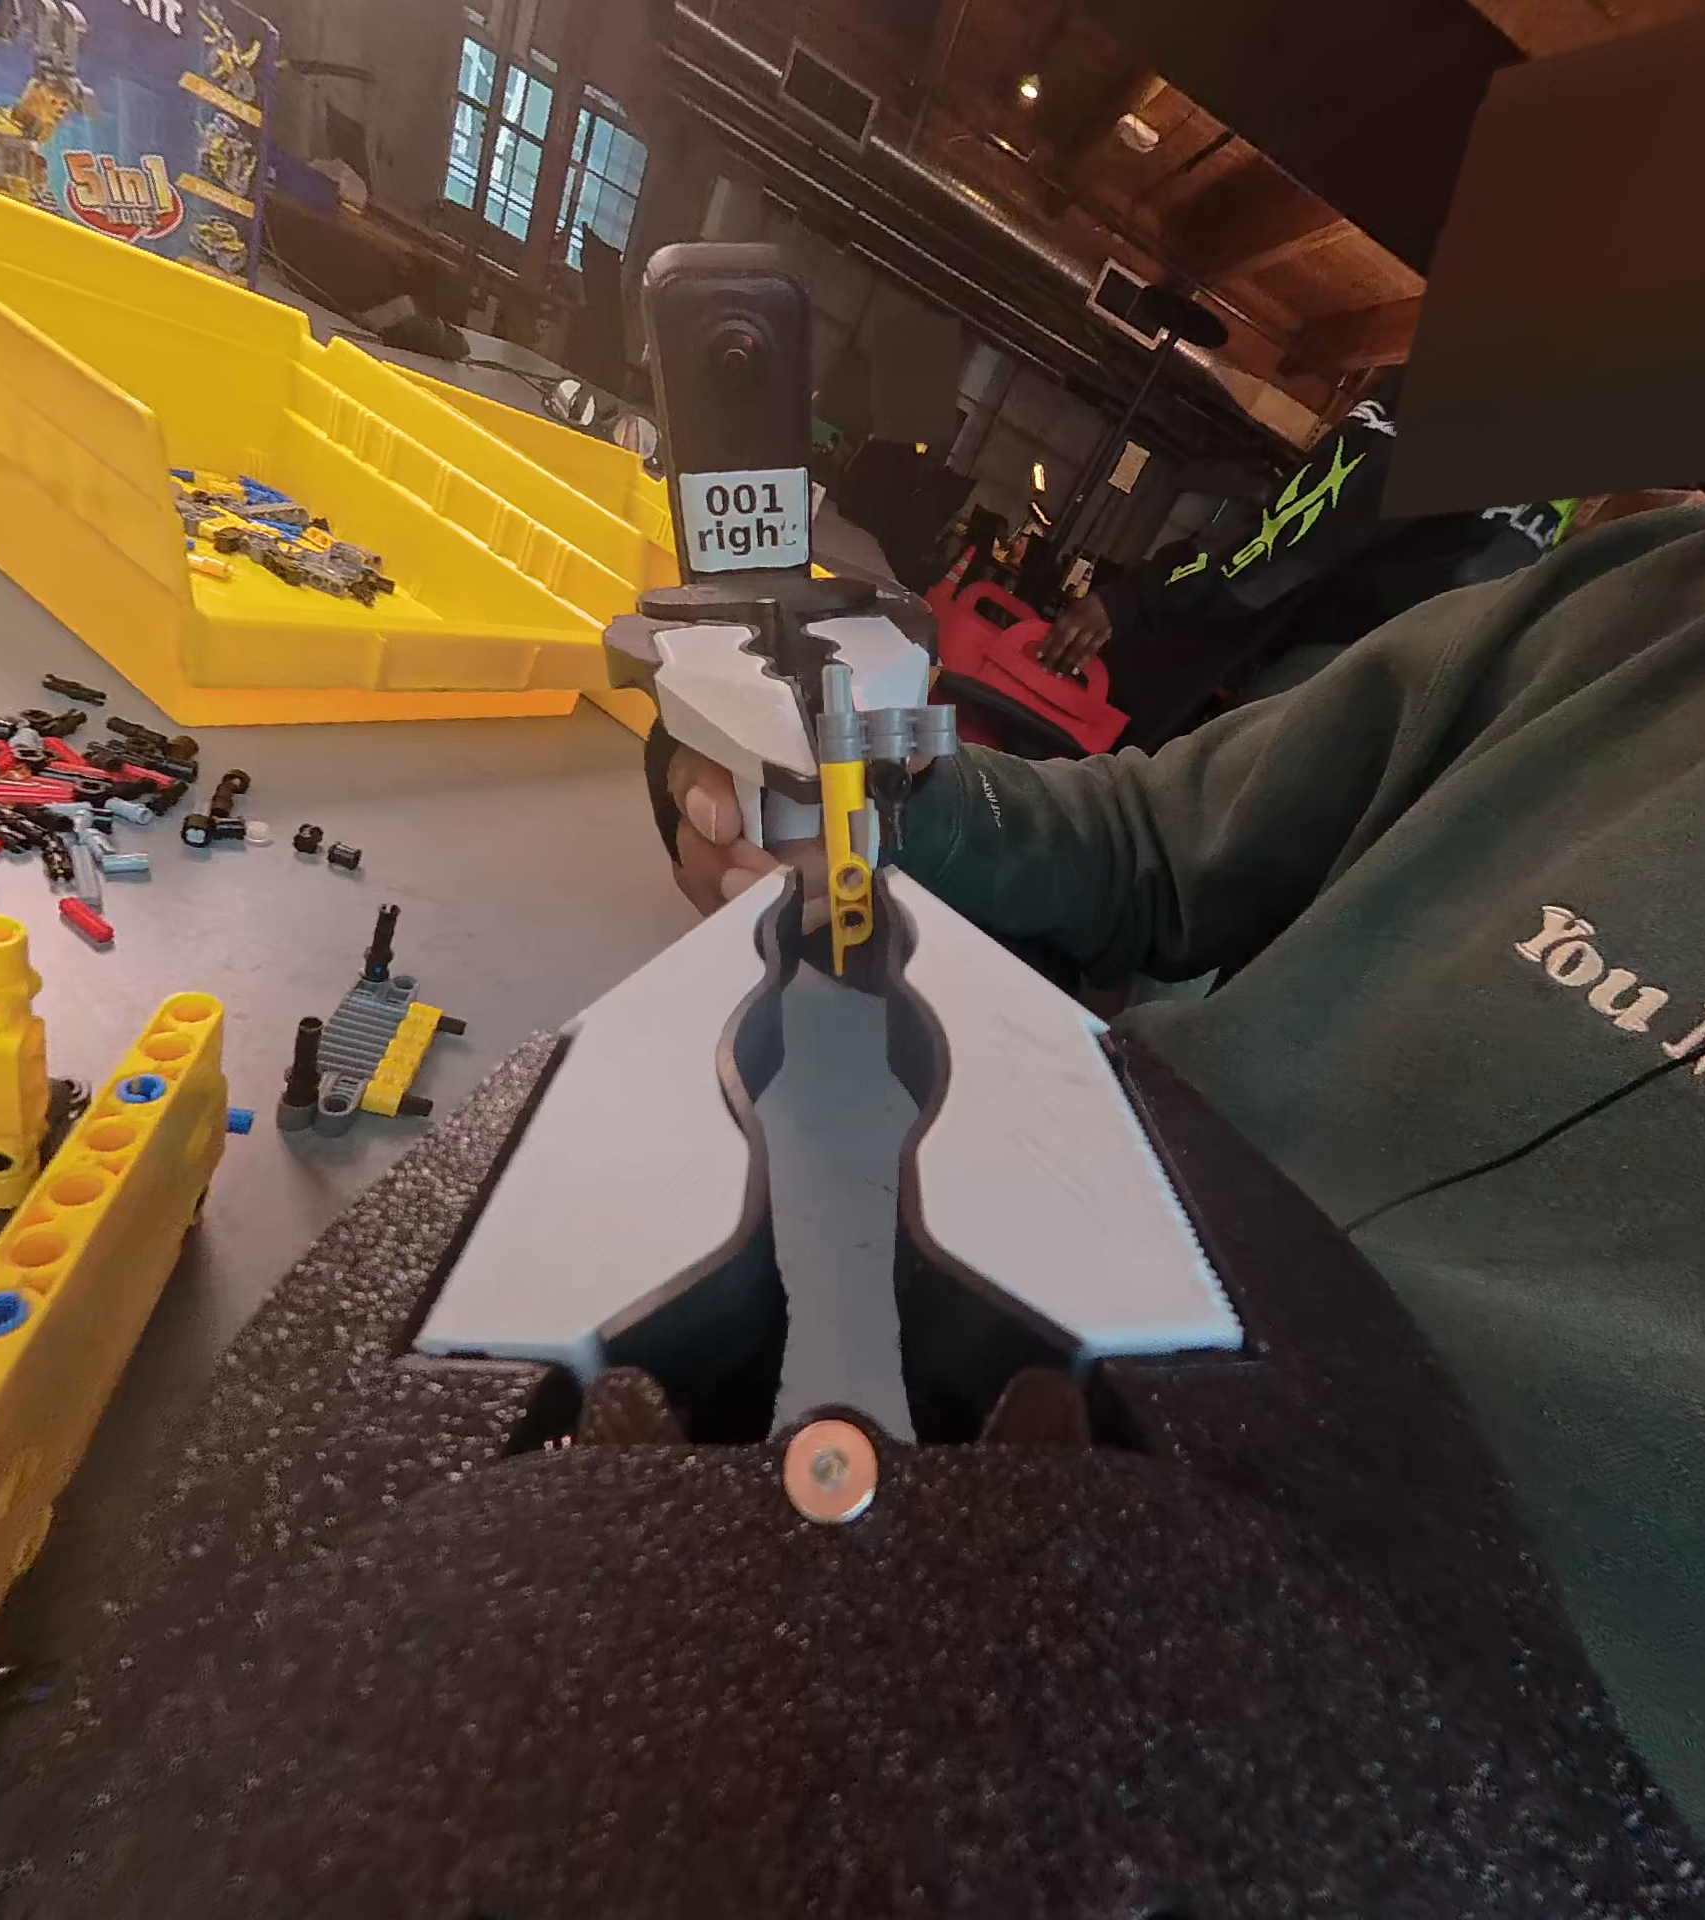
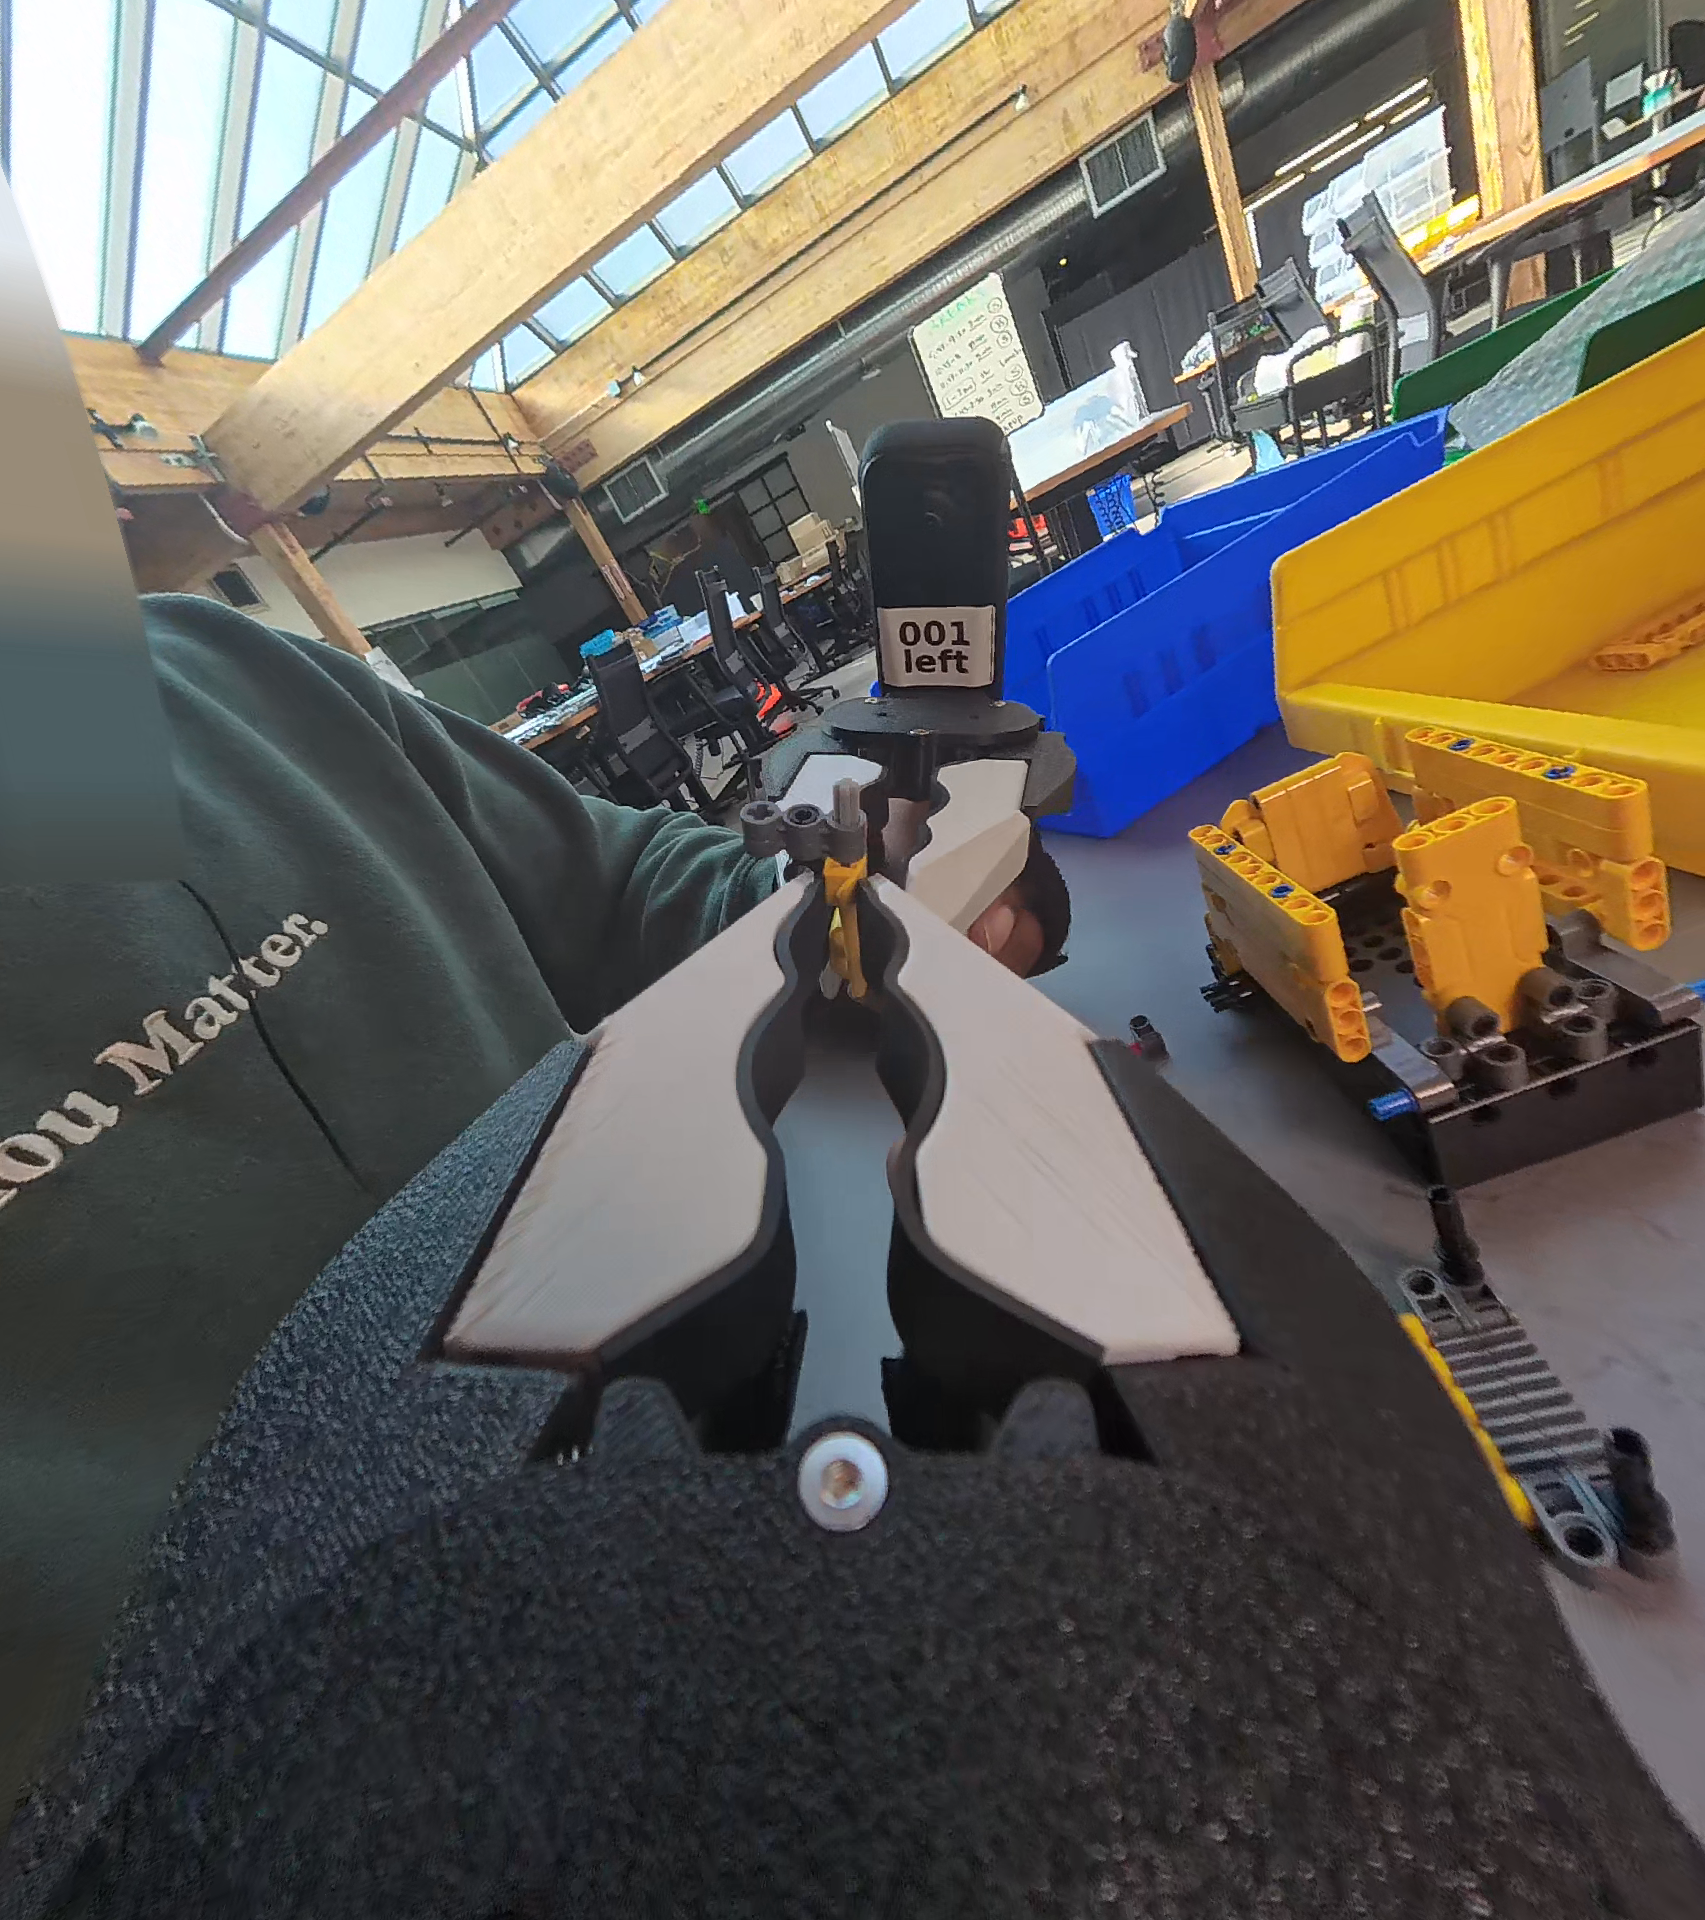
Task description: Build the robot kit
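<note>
A small assembly, a yellow beam (image 1: 843, 831) topped by a grey axle and connector (image 1: 895, 727), is held in the air between both grippers. My left gripper (image 1: 835, 883) is shut on the beam's lower end. My right gripper (image 2: 841, 885) is shut on the same yellow beam (image 2: 843, 920), with the grey connector (image 2: 796, 826) sticking up past its tips. The two grippers face each other tip to tip: the right one (image 1: 812, 727) shows in the left wrist view, the left one (image 2: 879, 831) in the right wrist view.
A grey table (image 1: 474, 831) carries yellow bins (image 1: 308, 582), a pile of loose pieces (image 1: 27, 779), a small grey-yellow sub-assembly (image 1: 370, 1049) and a yellow-black model (image 2: 1450, 966). A blue bin (image 2: 1191, 665) stands behind. A person's green sleeve (image 1: 1347, 810) is close. My left and right fingertips are right by each other.
</note>
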`<action>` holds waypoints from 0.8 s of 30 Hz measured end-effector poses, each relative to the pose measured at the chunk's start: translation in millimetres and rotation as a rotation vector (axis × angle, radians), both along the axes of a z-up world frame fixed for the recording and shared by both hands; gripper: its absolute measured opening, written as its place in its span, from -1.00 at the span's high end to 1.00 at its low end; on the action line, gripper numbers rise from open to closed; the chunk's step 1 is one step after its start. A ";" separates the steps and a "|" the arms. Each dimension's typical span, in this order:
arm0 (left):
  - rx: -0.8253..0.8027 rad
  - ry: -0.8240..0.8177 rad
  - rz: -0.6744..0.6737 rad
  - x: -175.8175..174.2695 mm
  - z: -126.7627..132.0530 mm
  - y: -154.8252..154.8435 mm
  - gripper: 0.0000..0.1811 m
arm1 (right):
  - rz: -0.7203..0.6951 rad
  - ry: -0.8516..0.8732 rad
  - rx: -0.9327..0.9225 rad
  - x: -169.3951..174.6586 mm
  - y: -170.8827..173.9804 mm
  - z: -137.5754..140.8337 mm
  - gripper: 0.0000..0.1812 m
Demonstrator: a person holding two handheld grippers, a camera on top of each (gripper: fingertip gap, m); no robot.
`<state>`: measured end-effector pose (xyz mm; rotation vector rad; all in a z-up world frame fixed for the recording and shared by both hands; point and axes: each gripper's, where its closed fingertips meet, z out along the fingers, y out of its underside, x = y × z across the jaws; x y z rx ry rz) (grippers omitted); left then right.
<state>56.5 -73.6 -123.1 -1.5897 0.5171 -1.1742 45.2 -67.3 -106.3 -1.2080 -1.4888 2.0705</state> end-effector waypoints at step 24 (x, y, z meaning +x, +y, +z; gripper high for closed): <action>-0.059 -0.087 0.028 -11.5 3.1 6.8 0.94 | -0.074 -0.022 -0.048 -8.3 10.5 -3.0 0.95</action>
